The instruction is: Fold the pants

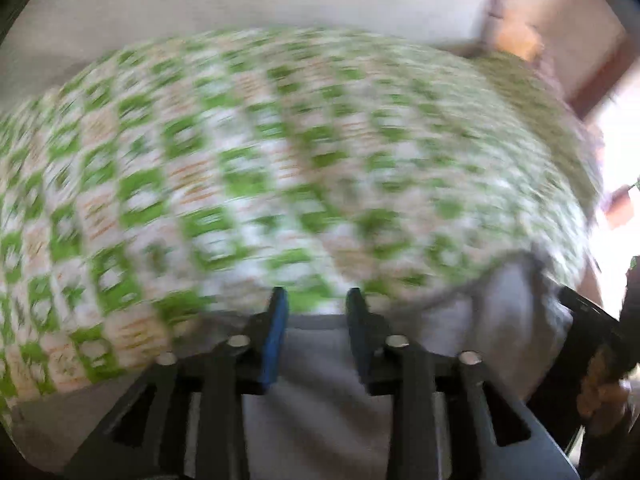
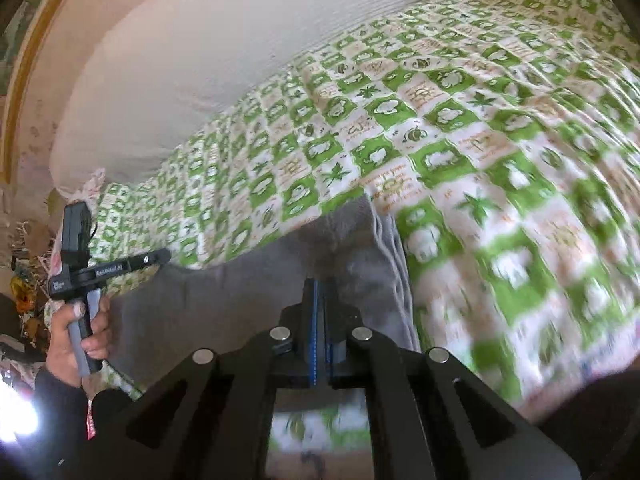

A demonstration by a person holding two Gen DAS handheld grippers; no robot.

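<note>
Over the bedspread, right gripper pinches grey pants; left gripper (blurred) gapes, holding nothing.

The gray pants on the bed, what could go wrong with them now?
The left gripper is open, so the gray pants hang only from the right gripper, which looks shut on them; they might sag unevenly. The left view is blurred by motion, so a quick re-grab might catch the green bedsheet instead.
</note>
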